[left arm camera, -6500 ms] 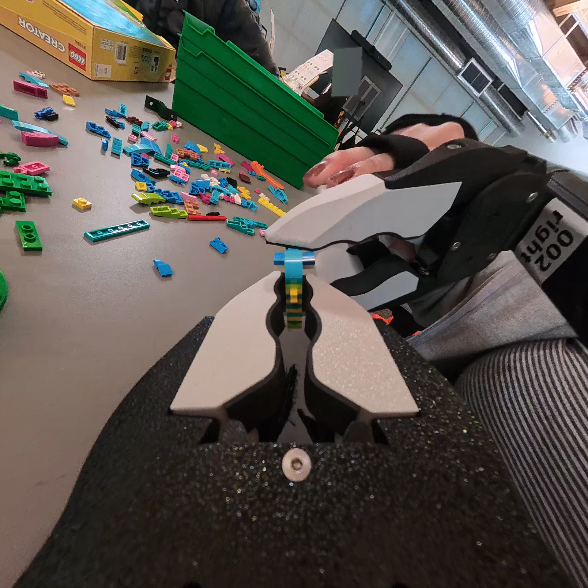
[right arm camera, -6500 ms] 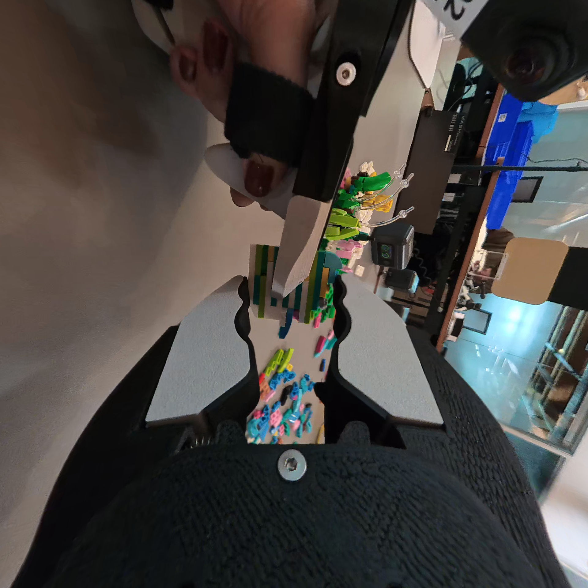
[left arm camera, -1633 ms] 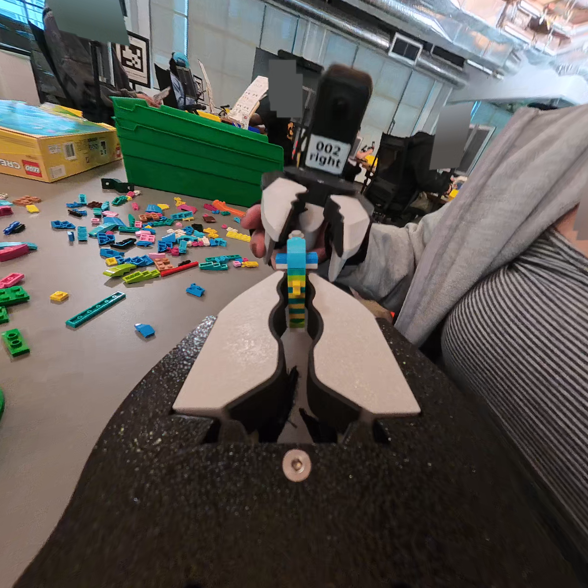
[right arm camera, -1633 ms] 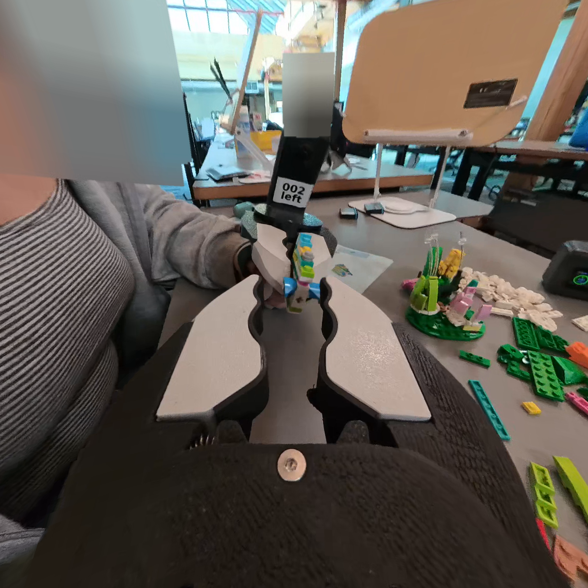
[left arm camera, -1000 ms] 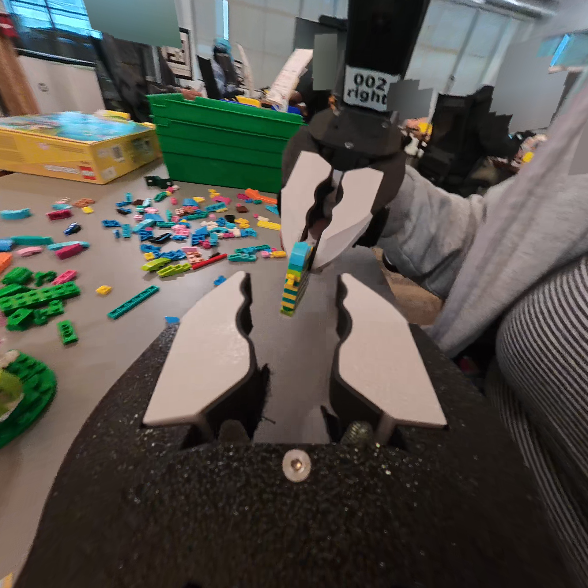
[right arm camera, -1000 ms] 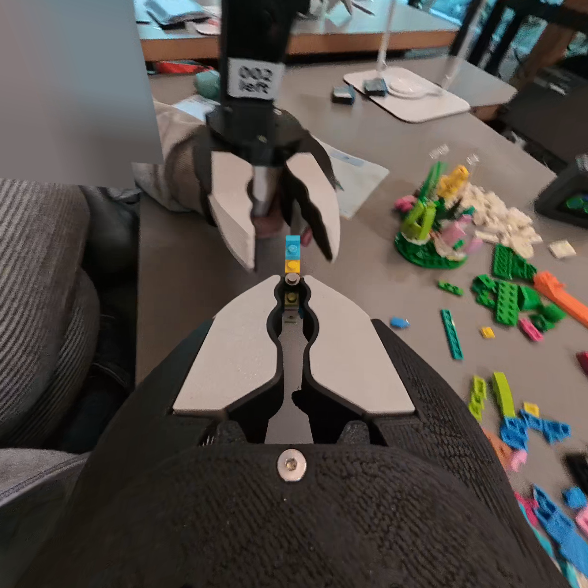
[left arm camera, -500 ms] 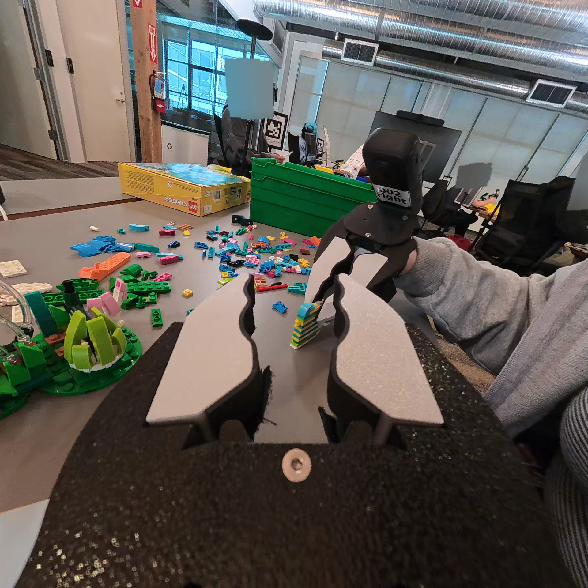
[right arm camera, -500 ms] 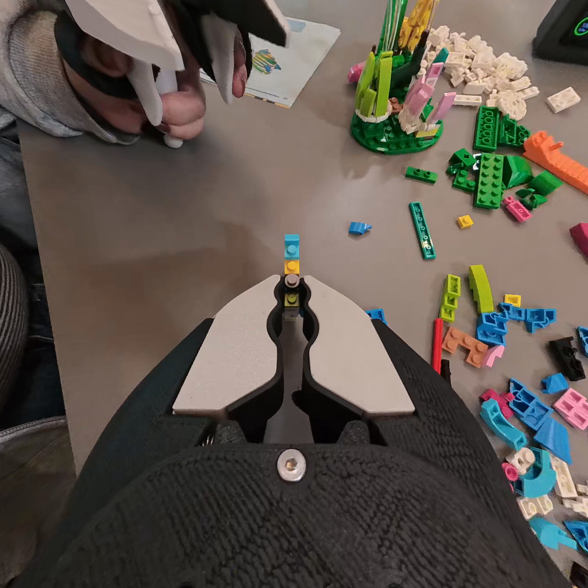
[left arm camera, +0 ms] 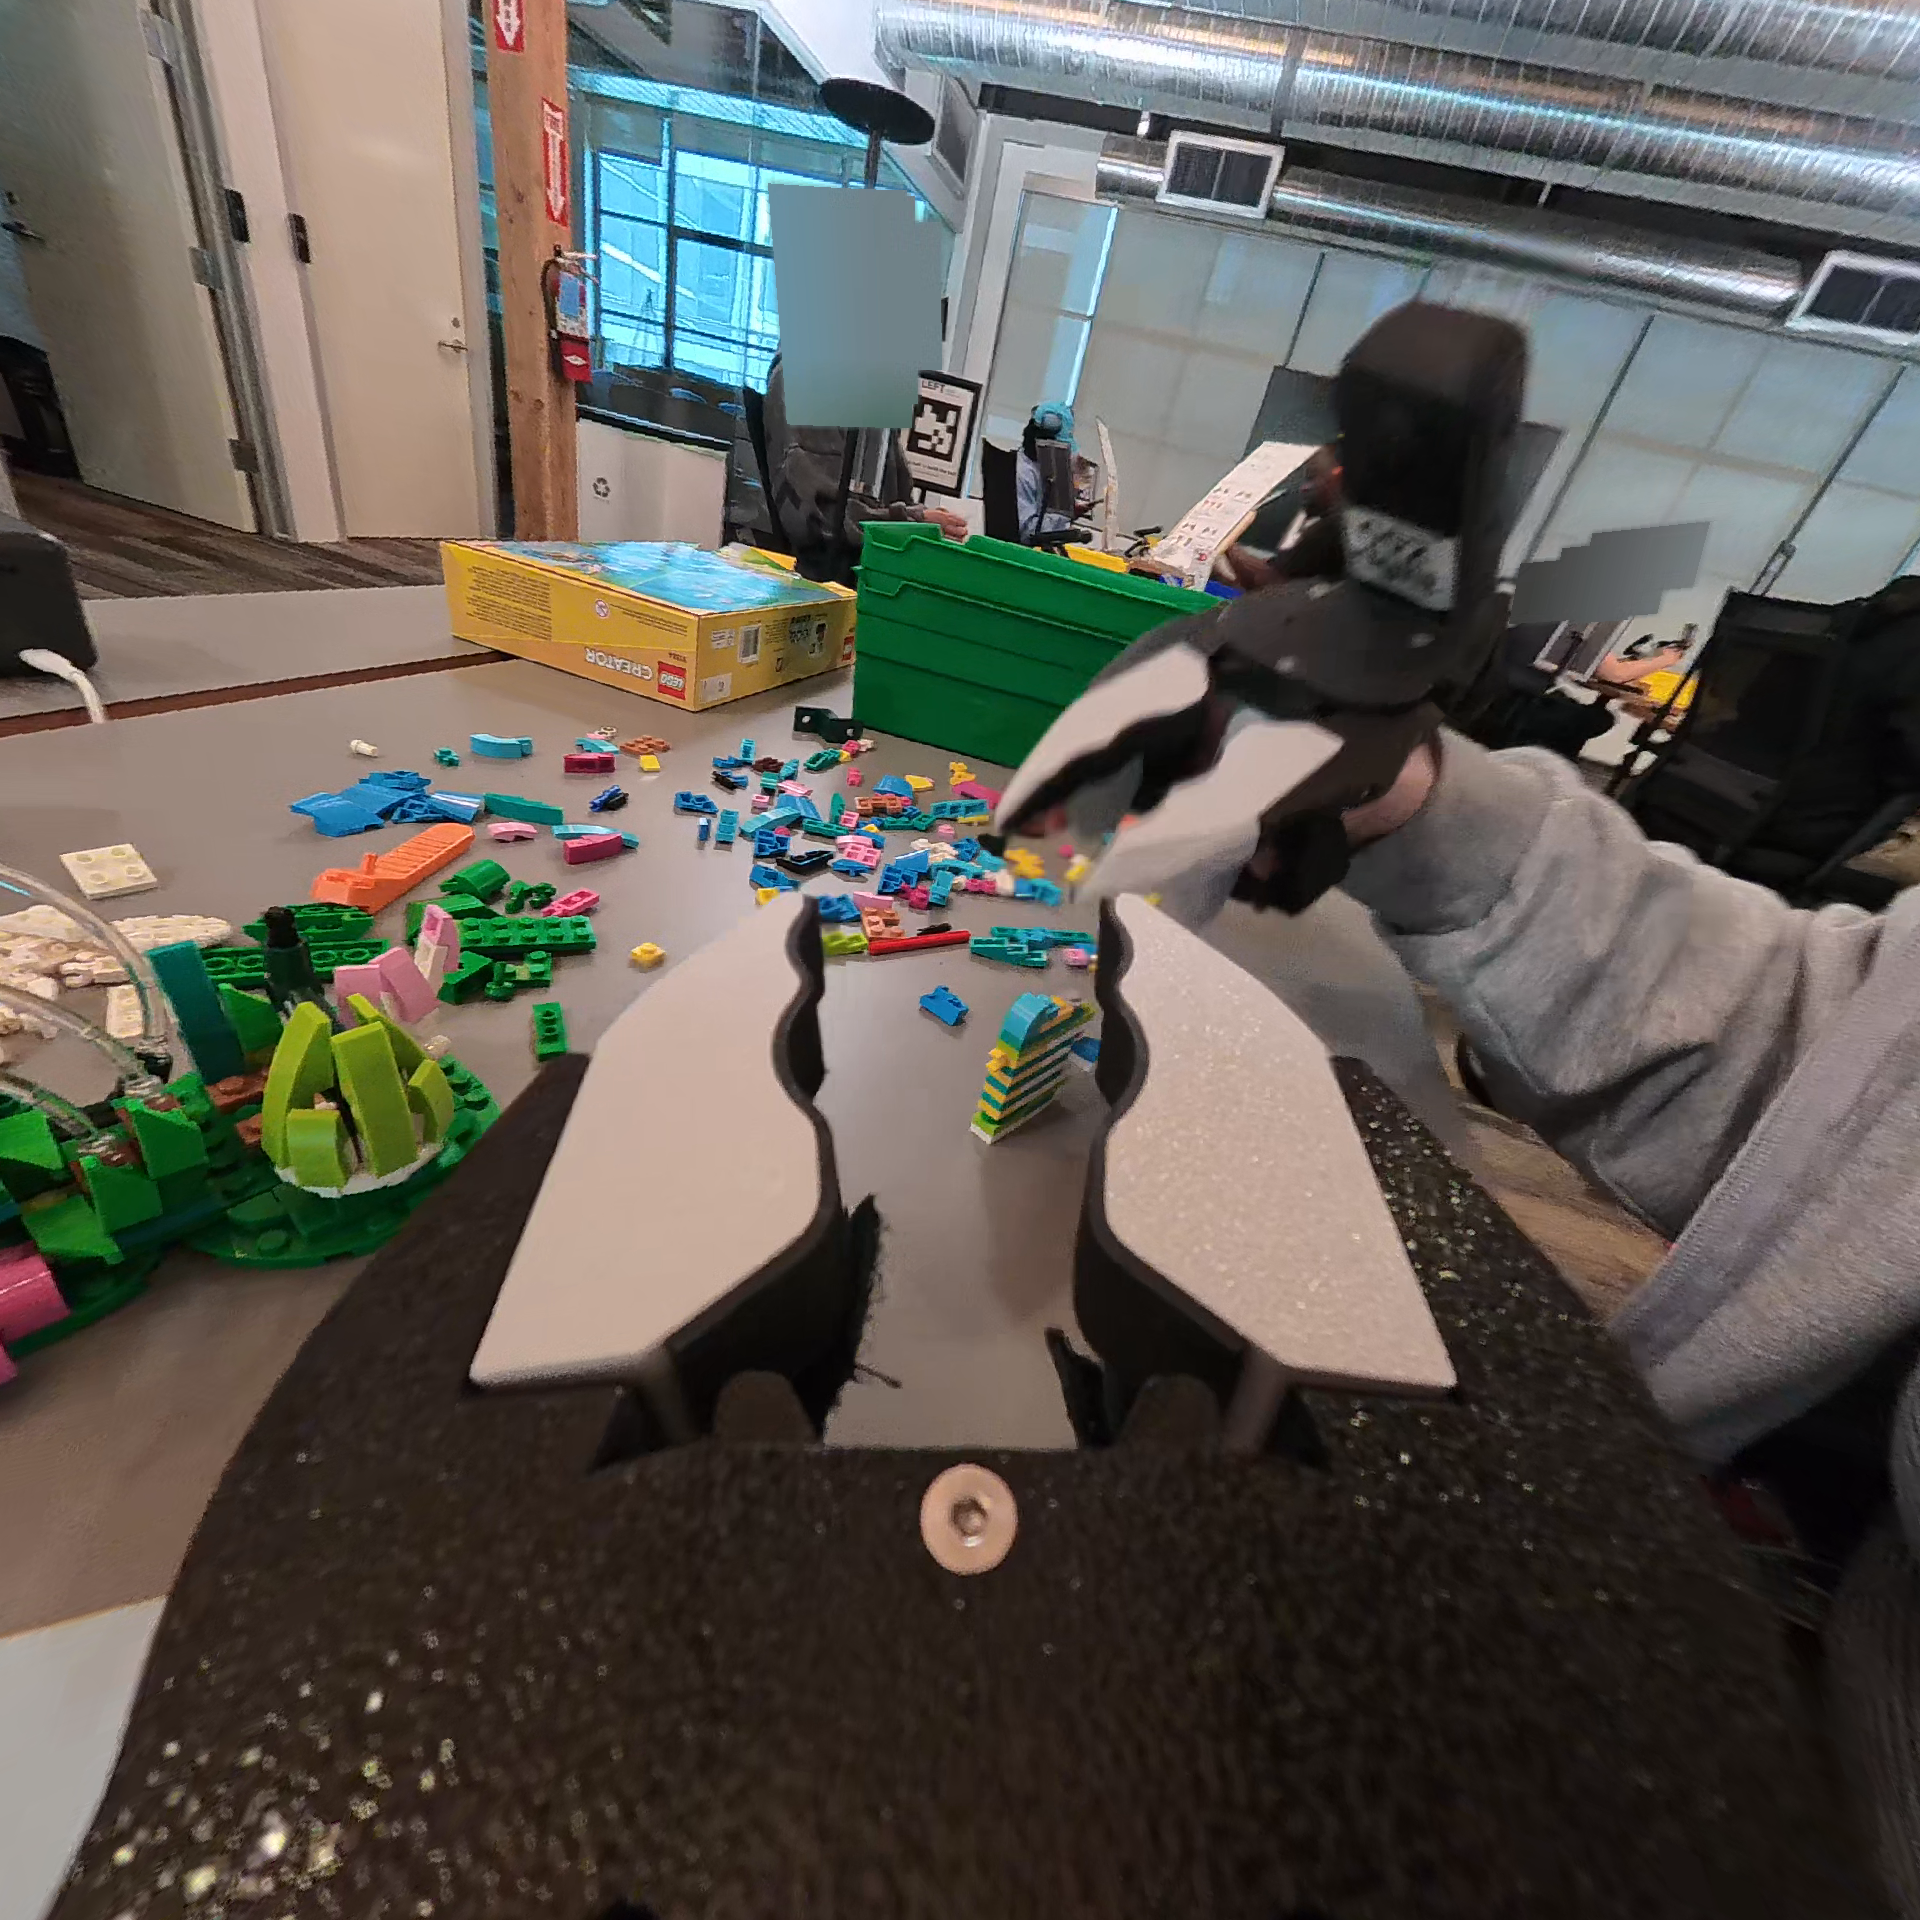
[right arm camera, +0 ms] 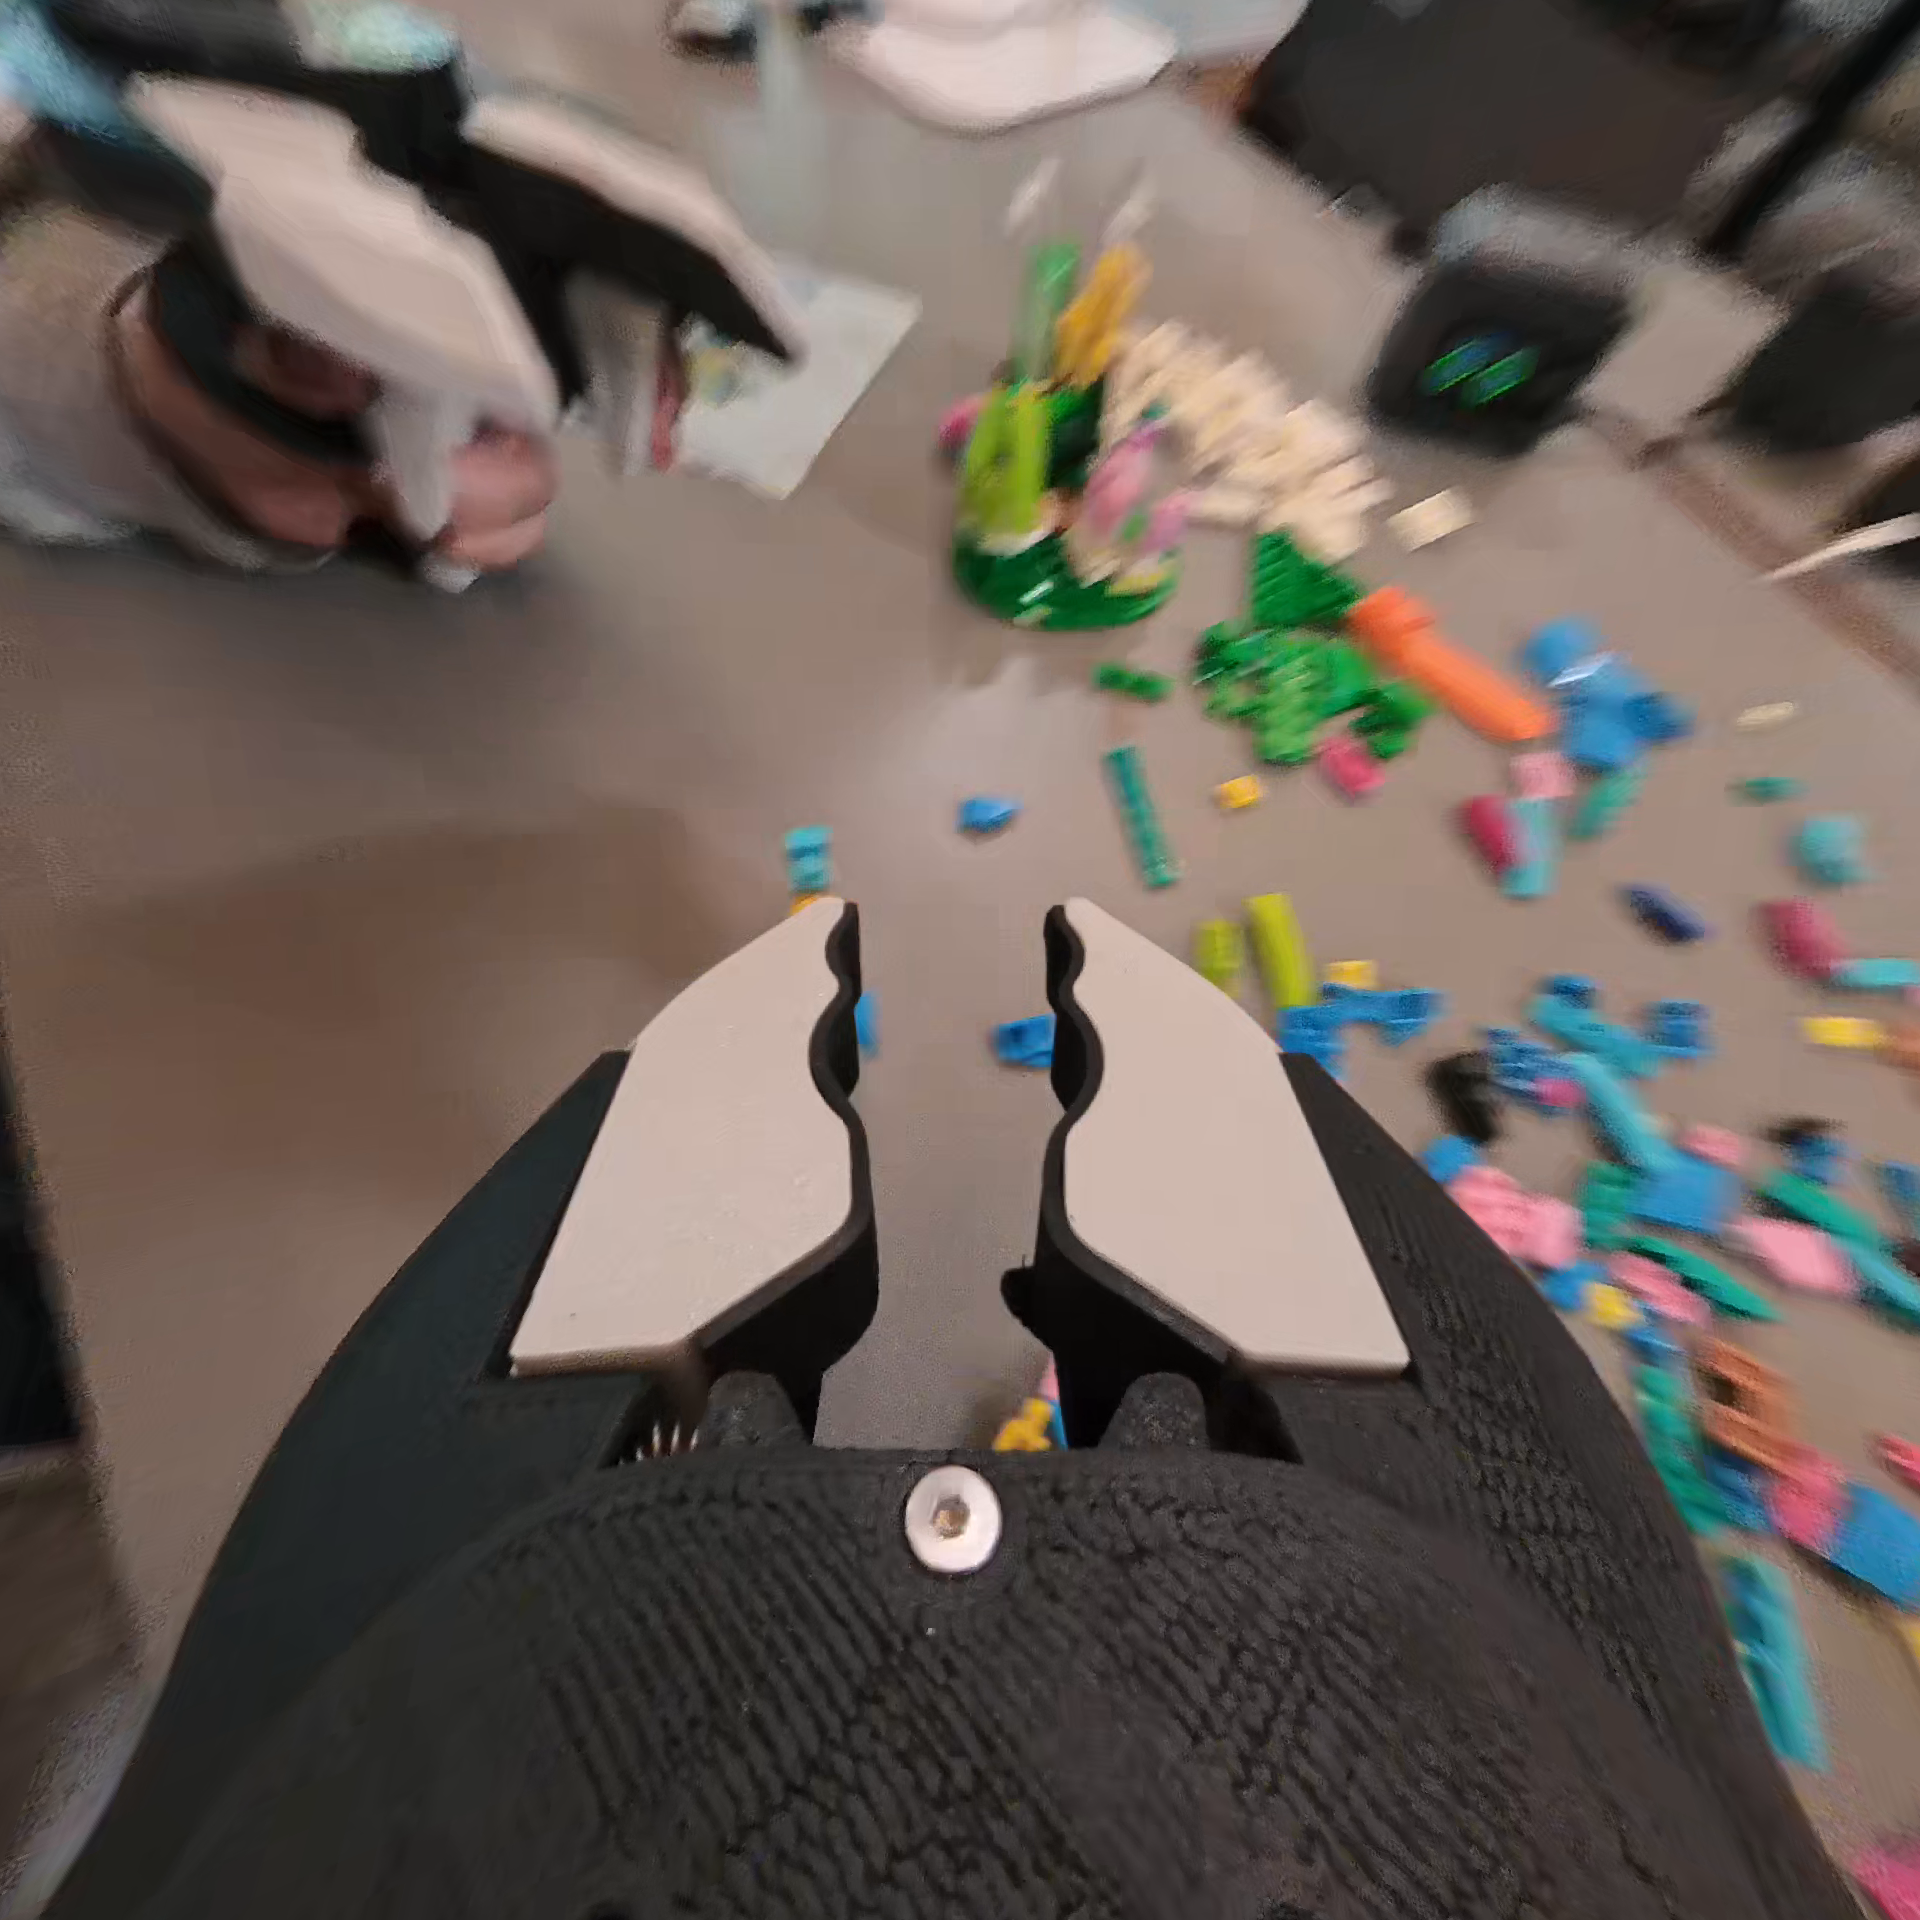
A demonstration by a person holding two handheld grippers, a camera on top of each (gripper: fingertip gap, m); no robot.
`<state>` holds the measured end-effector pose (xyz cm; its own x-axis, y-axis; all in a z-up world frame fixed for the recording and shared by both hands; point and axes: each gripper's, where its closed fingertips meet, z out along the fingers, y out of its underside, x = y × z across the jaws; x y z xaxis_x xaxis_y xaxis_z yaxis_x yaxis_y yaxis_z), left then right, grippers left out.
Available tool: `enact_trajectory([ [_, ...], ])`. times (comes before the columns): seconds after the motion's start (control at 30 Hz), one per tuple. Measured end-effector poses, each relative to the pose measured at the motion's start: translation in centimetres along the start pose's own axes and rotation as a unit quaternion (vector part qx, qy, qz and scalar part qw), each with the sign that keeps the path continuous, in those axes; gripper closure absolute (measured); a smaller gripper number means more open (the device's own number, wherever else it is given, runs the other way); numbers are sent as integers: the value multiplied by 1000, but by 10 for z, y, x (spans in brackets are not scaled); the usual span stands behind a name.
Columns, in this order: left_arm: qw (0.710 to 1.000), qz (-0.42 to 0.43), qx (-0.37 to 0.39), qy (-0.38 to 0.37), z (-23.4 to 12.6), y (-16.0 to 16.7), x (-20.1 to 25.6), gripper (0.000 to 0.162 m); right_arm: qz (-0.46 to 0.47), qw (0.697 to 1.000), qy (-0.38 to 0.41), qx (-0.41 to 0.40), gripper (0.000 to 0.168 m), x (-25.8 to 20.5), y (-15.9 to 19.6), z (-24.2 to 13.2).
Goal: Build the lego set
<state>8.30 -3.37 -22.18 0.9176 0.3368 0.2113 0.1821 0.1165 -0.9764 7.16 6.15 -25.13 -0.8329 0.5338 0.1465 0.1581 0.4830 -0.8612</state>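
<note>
Your left claw point(left arm camera: 956, 940) is wide open and holds nothing; its two grey fingers point(left arm camera: 686, 1132) stand well apart above the grey tabletop point(left arm camera: 260, 1382). Between them, close to the right finger, a small striped brick stack point(left arm camera: 1029, 1070) of yellow, green and blue layers stands on the tabletop, a little tilted, and nothing grips it. Your right claw point(right arm camera: 951, 914) is also open and empty, raised above the loose bricks point(left arm camera: 883, 842) which lie spread farther back. At your left side is the green plant model point(left arm camera: 332, 1122) with light green leaves, and near it some green plates point(left arm camera: 520, 935) and an orange piece point(left arm camera: 395, 862). Behind the bricks are a green bin point(left arm camera: 987, 644) and a yellow box point(left arm camera: 644, 623).
</note>
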Motion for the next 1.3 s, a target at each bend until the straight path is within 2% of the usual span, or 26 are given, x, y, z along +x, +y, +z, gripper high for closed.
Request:
enact_trajectory([
  [0.1, 998, 50, 6, -37, -3, -3, -3, 114, 6, 988, 130, 82, 135, 37, -31, -25],
  [0.17, 995, 82, 26, -58, -7, -13, -4, 116, 6, 981, 158, 113, 135, 34, -49, -31],
  [0.3, 980, 155, 69, -106, -28, -50, -12, 121, -39, 982, 140, 116, 135, -7, -81, -7],
  [0.37, 966, 199, 58, -156, -47, -70, -27, 125, -60, 984, 109, 131, 135, -36, -99, 16],
  [0.43, 958, 205, 16, -198, -69, -76, -46, 129, -60, 983, 69, 158, 135, -66, -116, 39],
  [0.5, 954, 186, -76, -222, -90, -58, -63, 126, -61, 979, 41, 188, 136, -94, -128, 60],
  [0.57, 947, 160, -177, -215, -109, -26, -70, 124, -81, 971, 53, 217, 137, -107, -132, 77],
  [0.63, 927, 139, -274, -213, -128, 9, -73, 123, -104, 964, 76, 234, 139, -112, -130, 92],
  [0.73, 898, 143, -352, -221, -151, 37, -71, 120, -112, 960, 71, 246, 141, -121, -123, 106],
  [0.83, 882, 153, -380, -233, -172, 45, -66, 106, -125, 956, 70, 256, 142, -127, -122, 103],
  [0.93, 862, 172, -401, -257, -196, 47, -66, 103, -126, 959, 54, 249, 143, -133, -114, 104],
  [1.03, 864, 175, -384, -274, -208, 44, -62, 100, -136, 961, 39, 237, 144, -141, -109, 108],
  [1.13, 868, 165, -372, -284, -215, 49, -61, 104, -165, 960, 35, 223, 144, -151, -106, 113],
  [1.3, 858, 174, -379, -299, -220, 56, -64, 109, -210, 954, 50, 208, 146, -156, -102, 116],
])
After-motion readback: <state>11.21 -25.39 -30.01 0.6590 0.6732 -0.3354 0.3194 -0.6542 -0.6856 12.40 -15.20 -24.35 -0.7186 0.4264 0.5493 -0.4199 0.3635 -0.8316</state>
